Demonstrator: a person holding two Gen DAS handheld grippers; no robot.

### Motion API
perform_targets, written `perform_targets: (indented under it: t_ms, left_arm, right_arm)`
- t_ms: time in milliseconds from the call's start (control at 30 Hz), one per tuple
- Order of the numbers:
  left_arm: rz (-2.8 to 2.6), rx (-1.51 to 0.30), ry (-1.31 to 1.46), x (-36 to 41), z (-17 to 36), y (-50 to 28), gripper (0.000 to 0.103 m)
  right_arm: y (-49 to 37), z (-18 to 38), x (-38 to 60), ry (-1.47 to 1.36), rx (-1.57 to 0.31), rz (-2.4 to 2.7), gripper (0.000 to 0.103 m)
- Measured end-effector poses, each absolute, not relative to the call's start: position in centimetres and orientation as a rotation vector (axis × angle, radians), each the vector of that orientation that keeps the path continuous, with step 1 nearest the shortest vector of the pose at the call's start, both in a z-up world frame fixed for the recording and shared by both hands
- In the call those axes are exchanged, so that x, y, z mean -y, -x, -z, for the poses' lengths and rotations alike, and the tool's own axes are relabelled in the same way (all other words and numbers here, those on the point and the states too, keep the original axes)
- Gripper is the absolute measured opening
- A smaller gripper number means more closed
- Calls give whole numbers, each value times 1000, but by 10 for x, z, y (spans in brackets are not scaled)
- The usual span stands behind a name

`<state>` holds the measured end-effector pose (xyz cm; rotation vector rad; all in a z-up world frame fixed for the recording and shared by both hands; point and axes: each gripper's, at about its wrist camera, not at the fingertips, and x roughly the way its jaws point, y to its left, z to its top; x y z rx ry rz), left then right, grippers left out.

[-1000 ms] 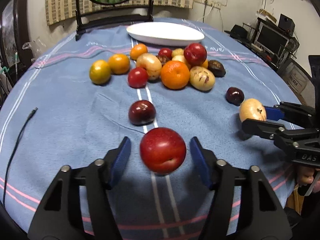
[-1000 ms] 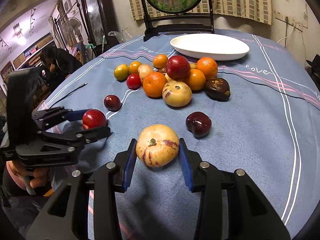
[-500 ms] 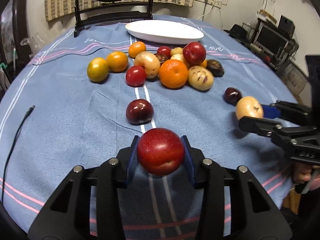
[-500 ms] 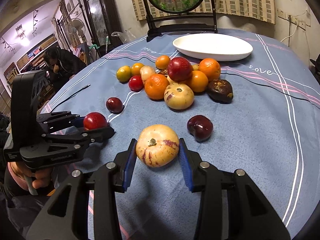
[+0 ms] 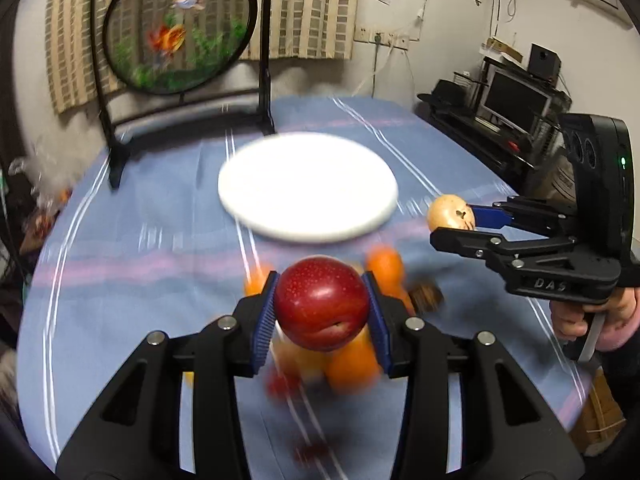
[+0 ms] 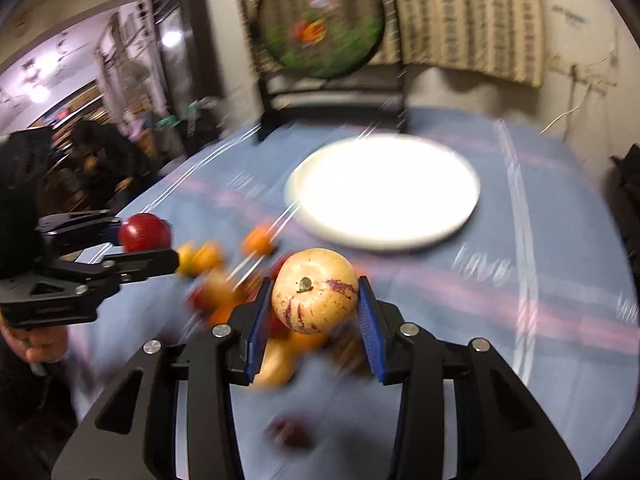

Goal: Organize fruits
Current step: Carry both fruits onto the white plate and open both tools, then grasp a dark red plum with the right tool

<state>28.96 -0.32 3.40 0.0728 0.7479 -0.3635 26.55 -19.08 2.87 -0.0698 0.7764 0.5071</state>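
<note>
Both fruits lifted off the cloth, heading for the plate

The left gripper (image 5: 321,312), apart a second ago, is now clamped on the red fruit (image 5: 321,304); the right gripper (image 6: 314,304) is still clamped on the yellow speckled fruit (image 6: 315,291). Both are airborne over the fruit pile, with the white plate (image 5: 308,194) at twelve o'clock, likely the drop-off.

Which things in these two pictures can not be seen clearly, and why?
- Fruit pile, left wrist view: motion blur, partly behind the red fruit.
- Fruit pile, right wrist view: blurred, behind the yellow fruit.
- White plate: overexposed, its surface unreadable.
</note>
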Motion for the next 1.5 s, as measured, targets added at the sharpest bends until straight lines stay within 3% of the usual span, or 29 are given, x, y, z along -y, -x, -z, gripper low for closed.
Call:
perform_targets:
  t_ms: [133,300,700,733,767,800,833,867,967,1167,1500]
  left_arm:
    - [356,-835,-44,15,-22,-395,42]
    - [304,-940,-49,25,14,-470,42]
    - [251,-1014,-91,28,61,-501,43]
    - [242,-1003,-97,28,60,-500,46]
    - [235,-1000,-106,28,59,-499,58]
    - [226,-994,-114,28,58,-498,68]
    - [207,-980,-125,29,56,-497,83]
    - [188,-948,-145,29,50,-492,85]
    - [187,-892,-186,28,30,-472,86]
    - [138,-742,-202,14,-7,-391,99]
    - [154,-659,-73,-2,-12,-243,101]
  right_arm:
    - [-343,-8,189,86,-814,-424,42]
    - [-410,39,183,77,-969,-395,41]
    - [-429,57,180,85,-1014,-393,42]
    - [-430,57,178,94,-1008,-387,44]
    - [-430,56,178,106,-1004,-376,51]
    - [-430,56,178,117,-998,-363,61]
    - [-427,53,179,127,-983,-348,66]
    - [-427,50,180,124,-971,-348,66]
    - [-412,36,189,98,-939,-345,66]
    - [-343,10,213,2,-825,-392,66]
    - [-240,6,228,-58,-824,-448,66]
